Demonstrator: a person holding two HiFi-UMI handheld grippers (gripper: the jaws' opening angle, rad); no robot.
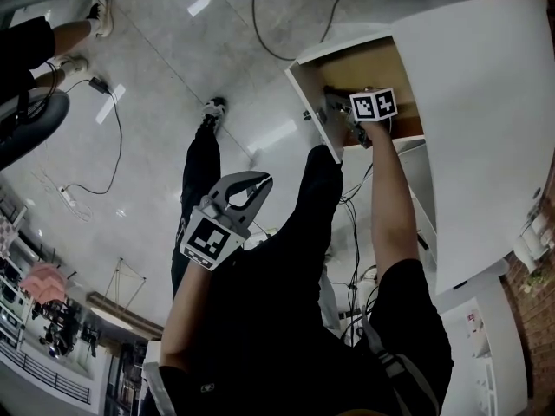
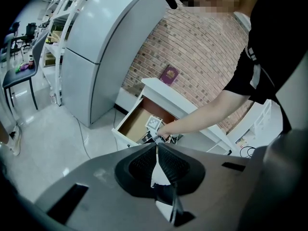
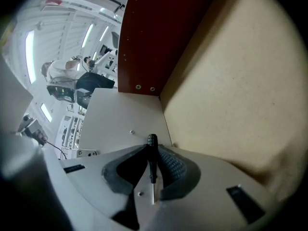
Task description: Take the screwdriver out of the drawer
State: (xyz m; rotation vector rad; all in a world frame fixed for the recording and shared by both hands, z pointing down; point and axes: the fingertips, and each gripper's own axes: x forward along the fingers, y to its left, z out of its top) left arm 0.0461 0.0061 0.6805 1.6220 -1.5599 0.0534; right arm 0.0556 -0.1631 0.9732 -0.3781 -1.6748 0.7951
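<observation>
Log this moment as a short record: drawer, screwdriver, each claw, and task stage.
drawer: pulled open, white front, tan inside
screwdriver: black handle, gripped between the jaws of the right claw, inside the drawer
right claw: shut on the screwdriver, reached into the drawer
left claw: jaws together, nothing between them, held away from the drawer
task stage: screwdriver grasped, not yet out of the drawer

Likely a lab or test room: a glossy tiled floor (image 1: 165, 42) with loose cables (image 1: 119, 146), a brick wall (image 2: 202, 57) on the right, metal racks (image 2: 57, 32) and a chair (image 2: 19, 77) far left.
</observation>
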